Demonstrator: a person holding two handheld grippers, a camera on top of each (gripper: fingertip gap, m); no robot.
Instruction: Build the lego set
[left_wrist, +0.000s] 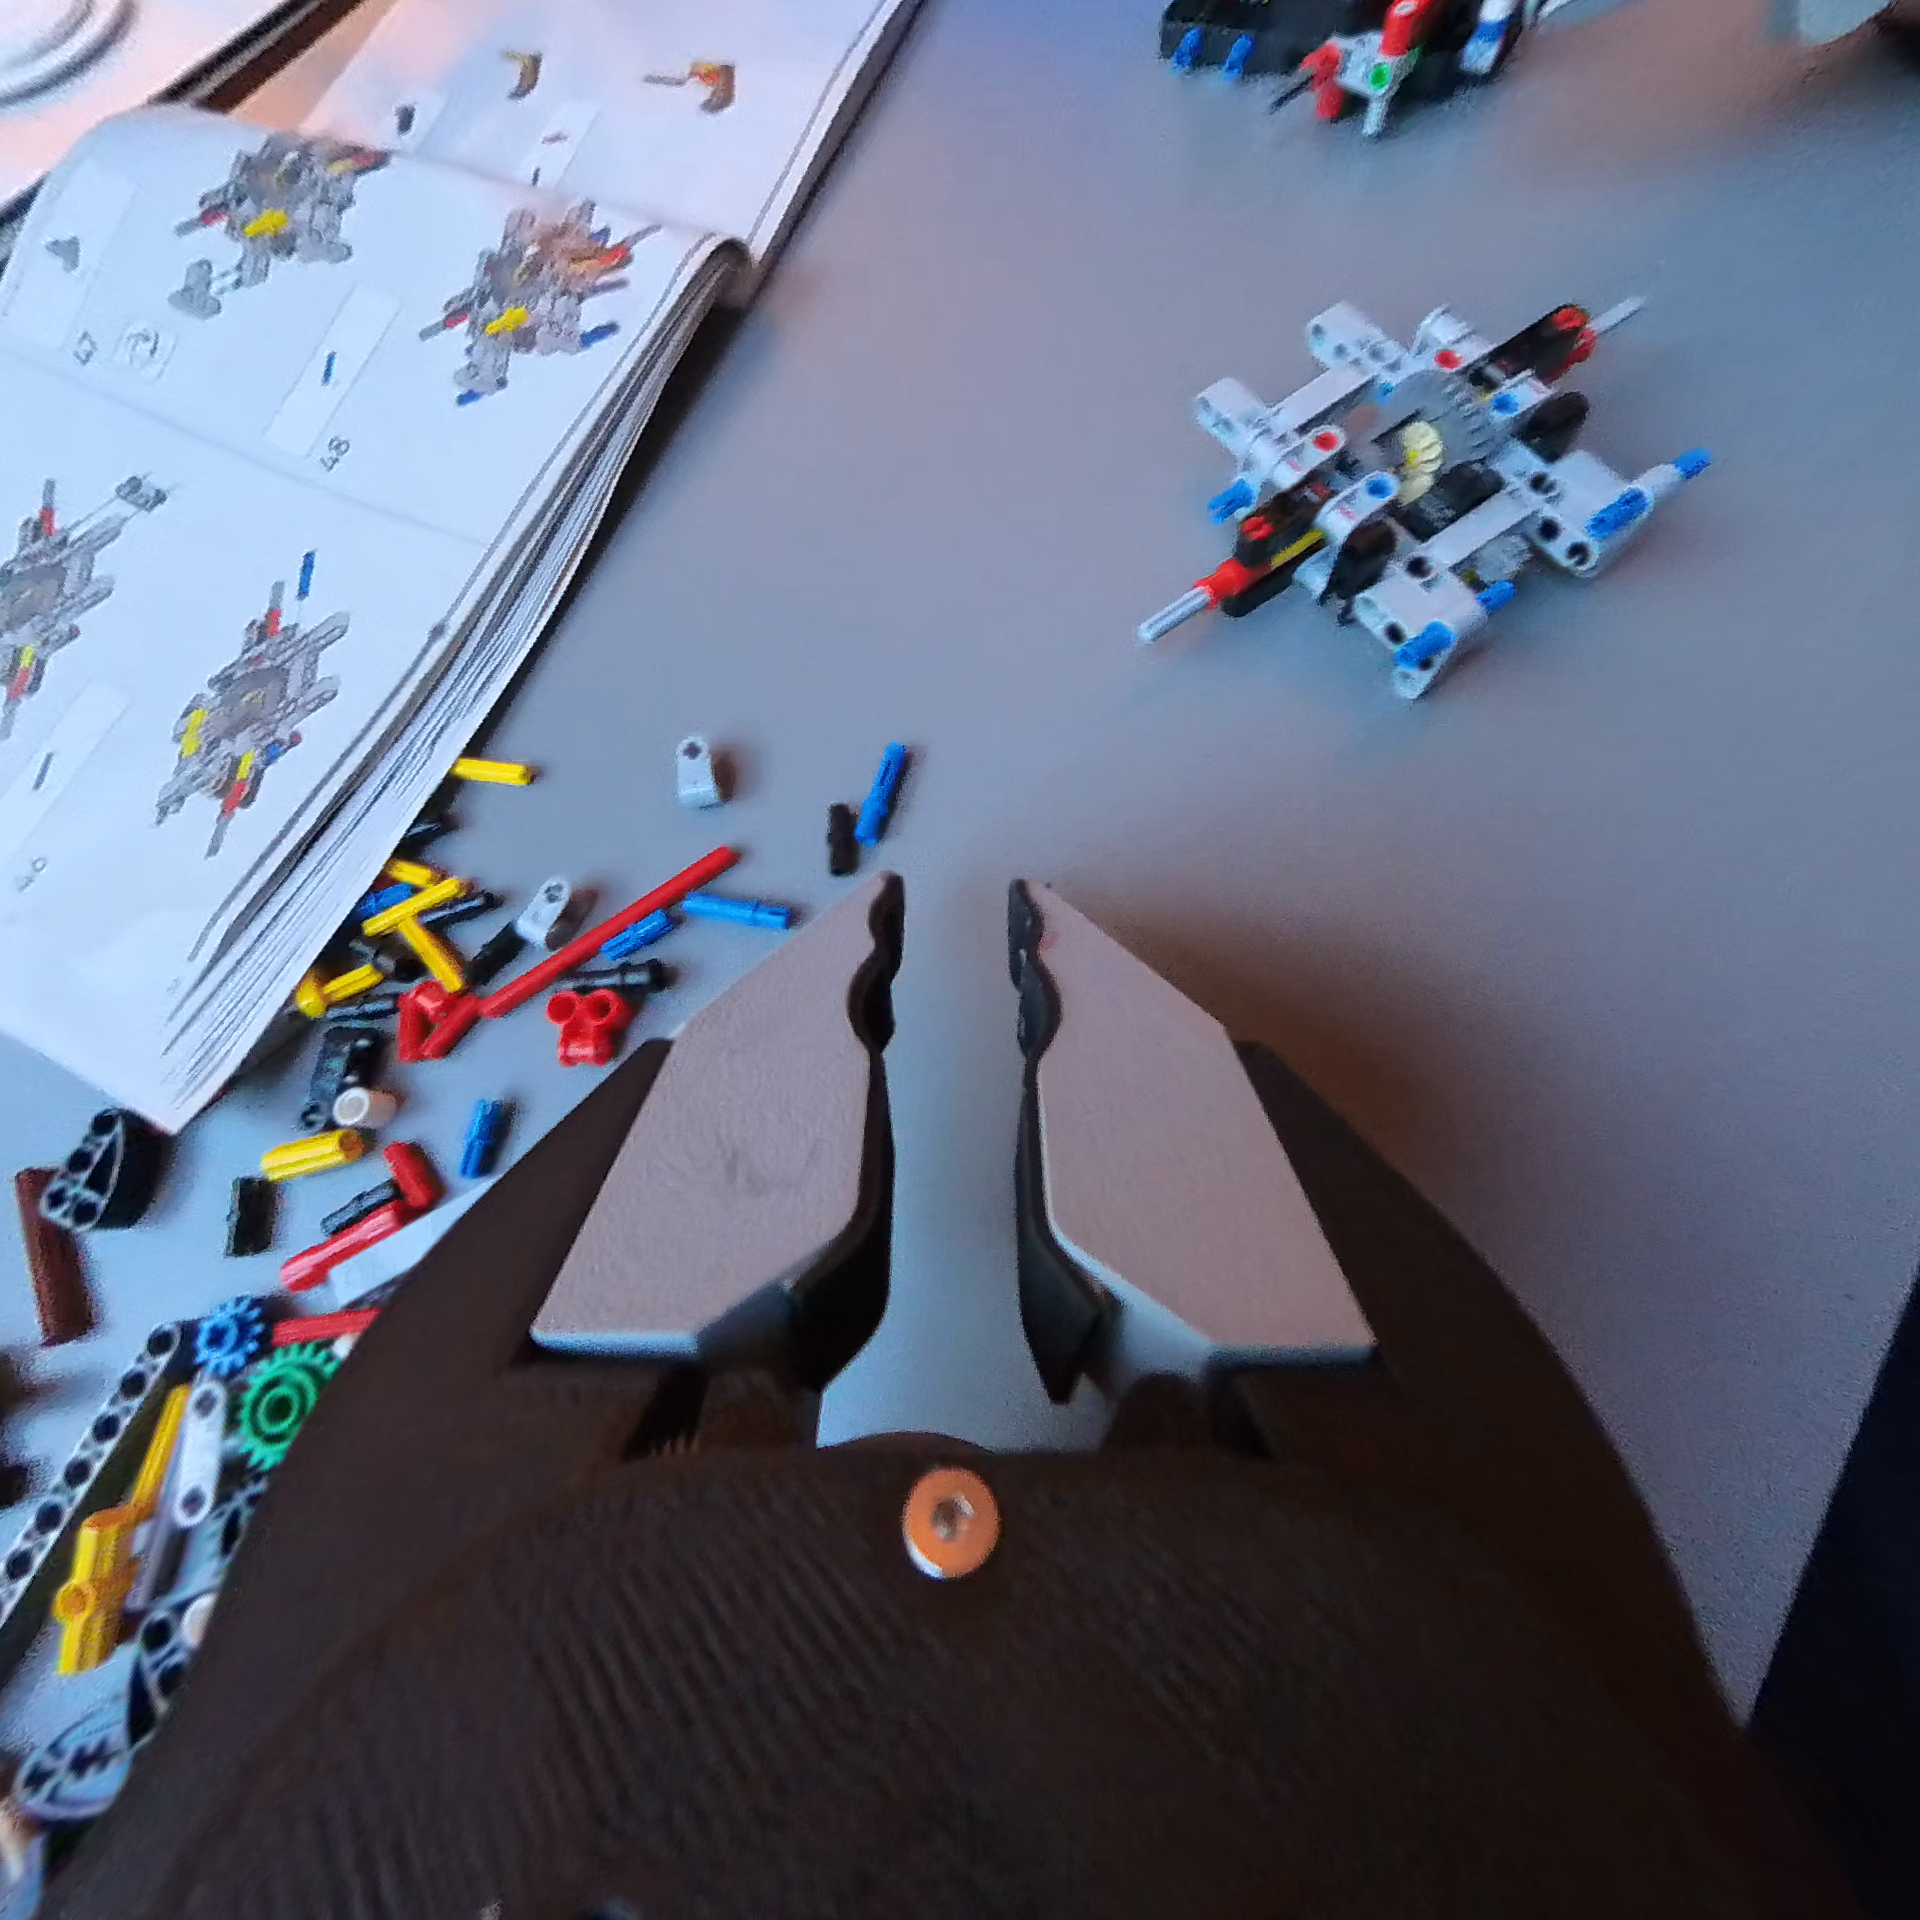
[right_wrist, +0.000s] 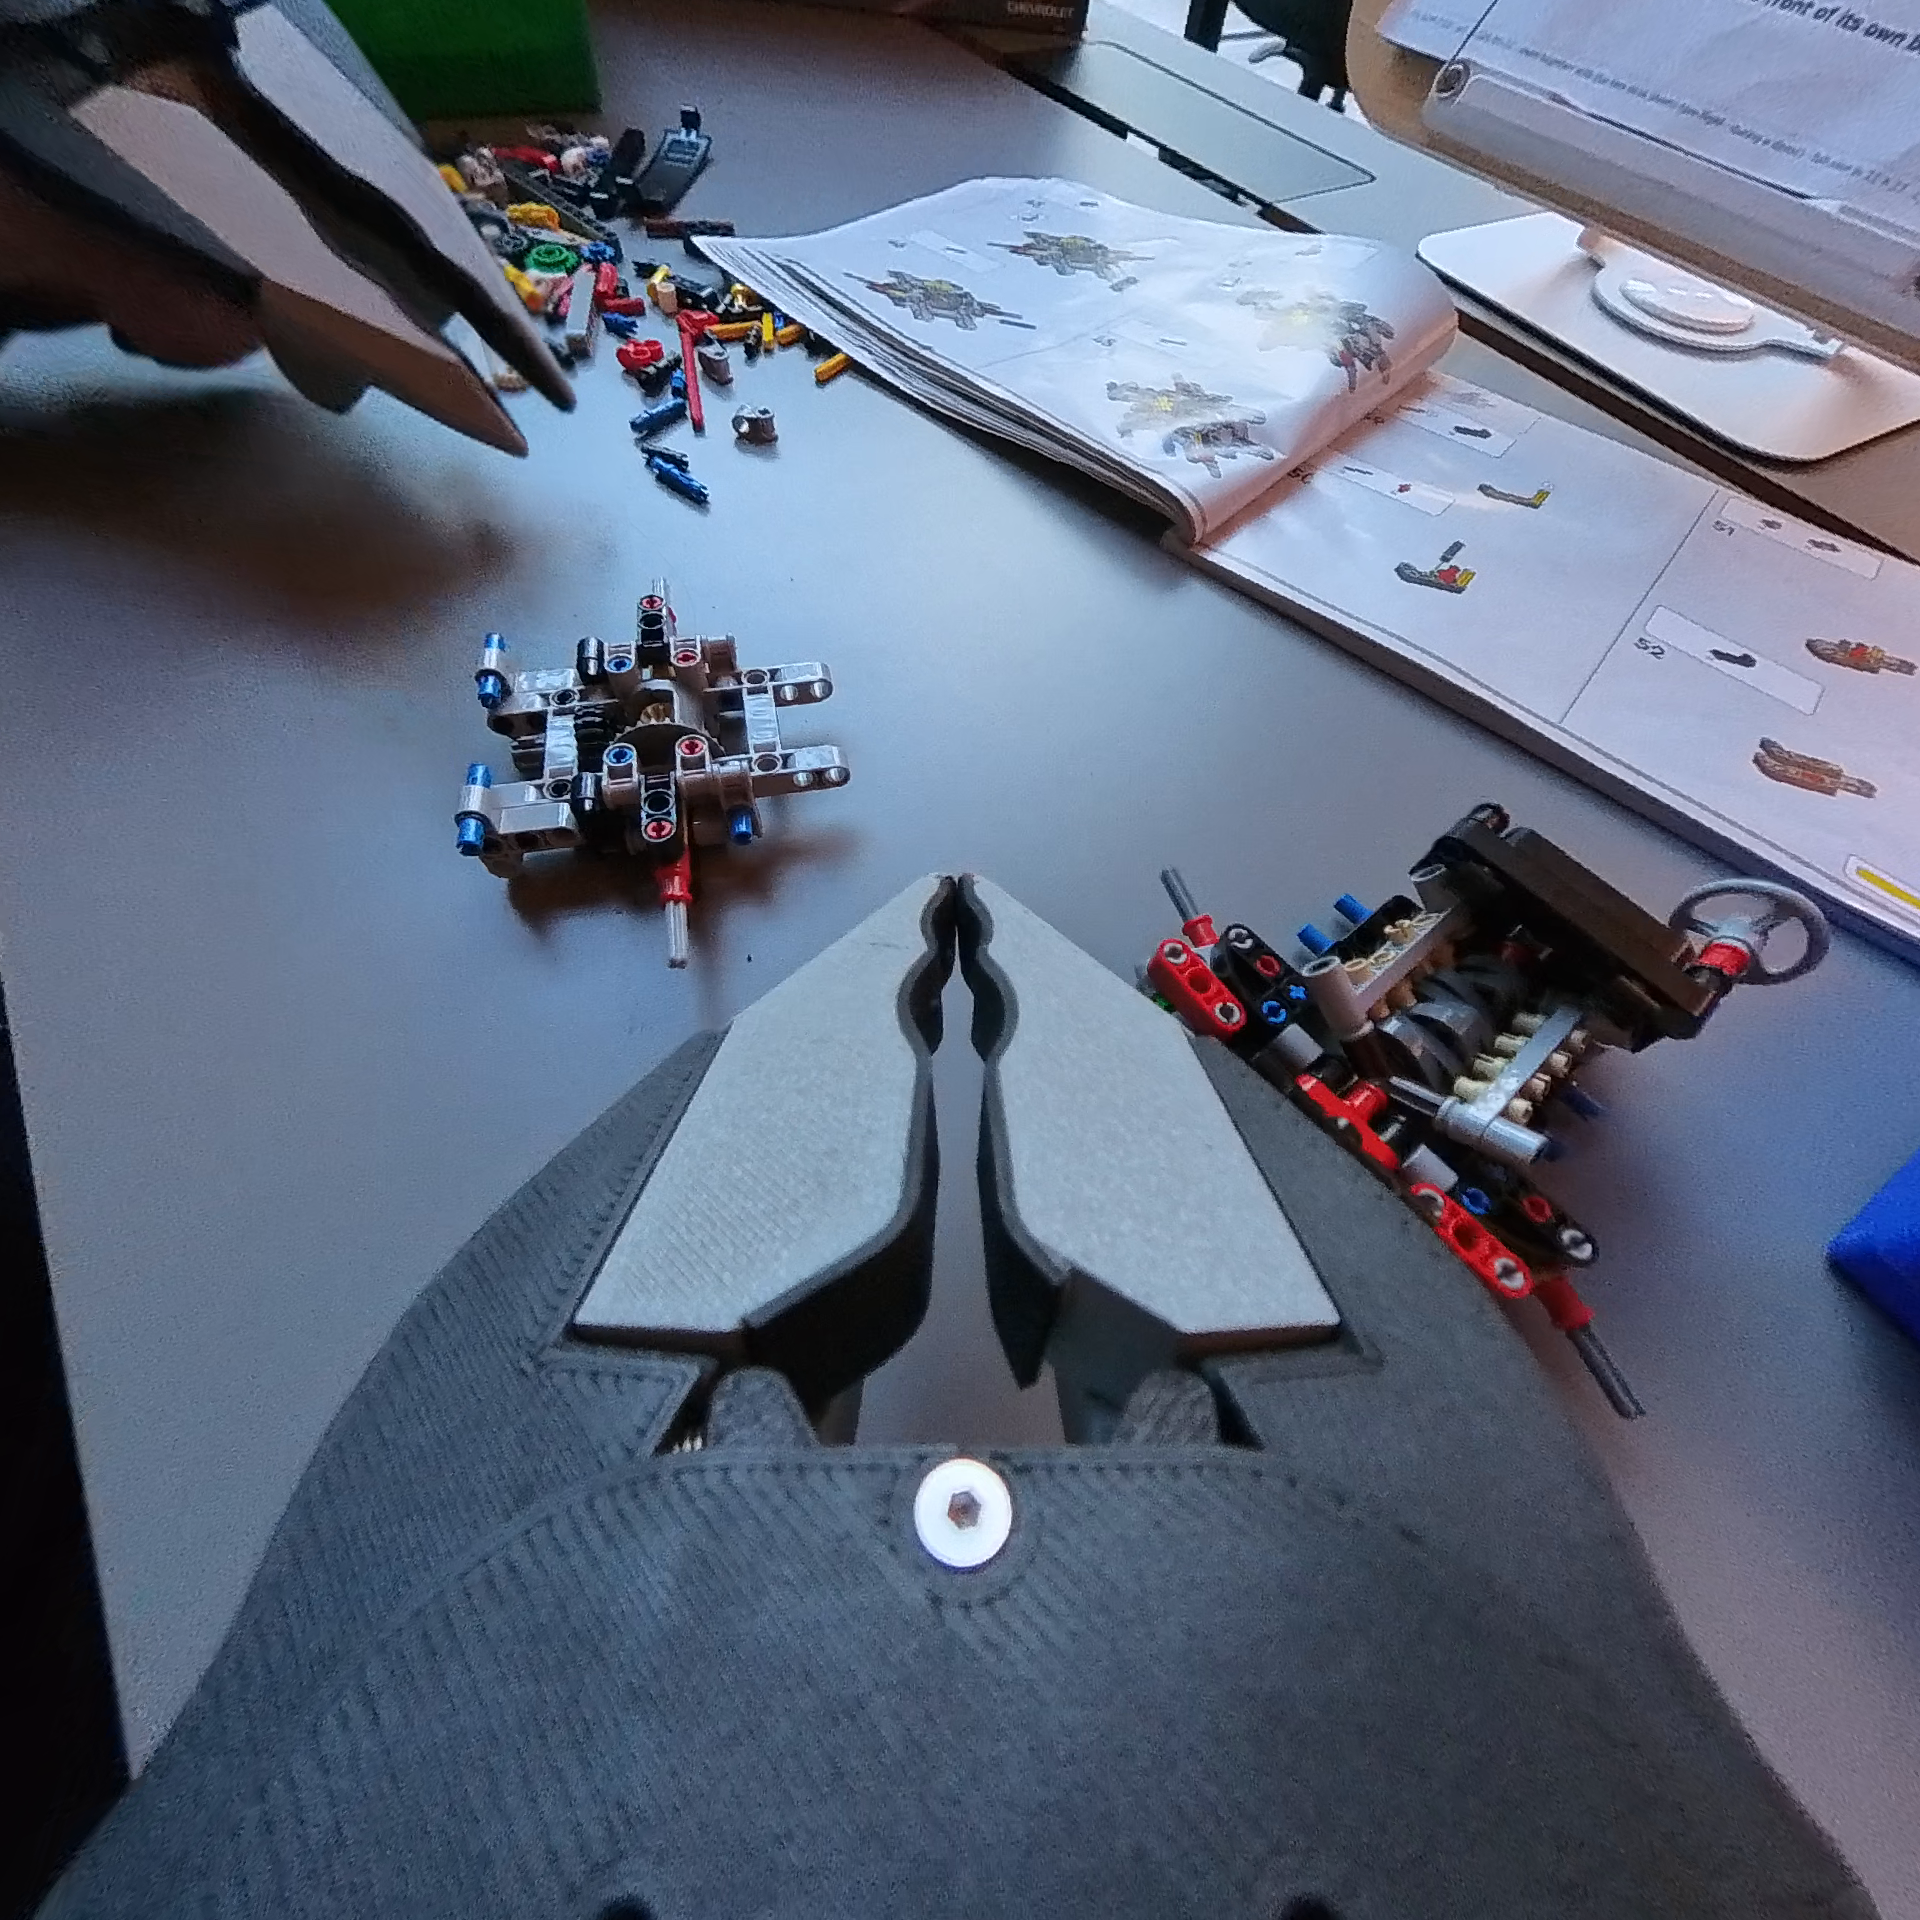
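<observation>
The left gripper (left_wrist: 956, 894) hangs over bare grey tabletop (left_wrist: 1091, 260), jaws slightly apart with nothing between them. Nearest its tips, just ahead and to their left, a black pin (left_wrist: 842, 837) and a blue pin (left_wrist: 881, 795) lie side by side, long axes running roughly away from the camera; another blue pin (left_wrist: 740, 910) lies crosswise just left of the left fingertip. A long red axle (left_wrist: 613, 935) slants from there back into the loose pile of parts (left_wrist: 343, 1039) at the edge of an open instruction booklet (left_wrist: 260, 468). Well ahead and to the right sits a grey cross-shaped assembly (left_wrist: 1423, 488), a red-capped axle poking from one end. The right gripper (right_wrist: 957, 883) has its jaws pressed together on nothing. The same grey assembly (right_wrist: 649, 743) lies ahead and to its left, its axle pointing back toward the gripper, near the tips but apart from them. A darker, longer build with a grey steering wheel (right_wrist: 1475, 1029) lies close along that gripper's right flank. Of the two, the right gripper is nearer the grey assembly; the left is nearer the loose pins. Beyond the booklet, a monitor stand (right_wrist: 1704, 343) rests at the tabletop's far edge.
</observation>
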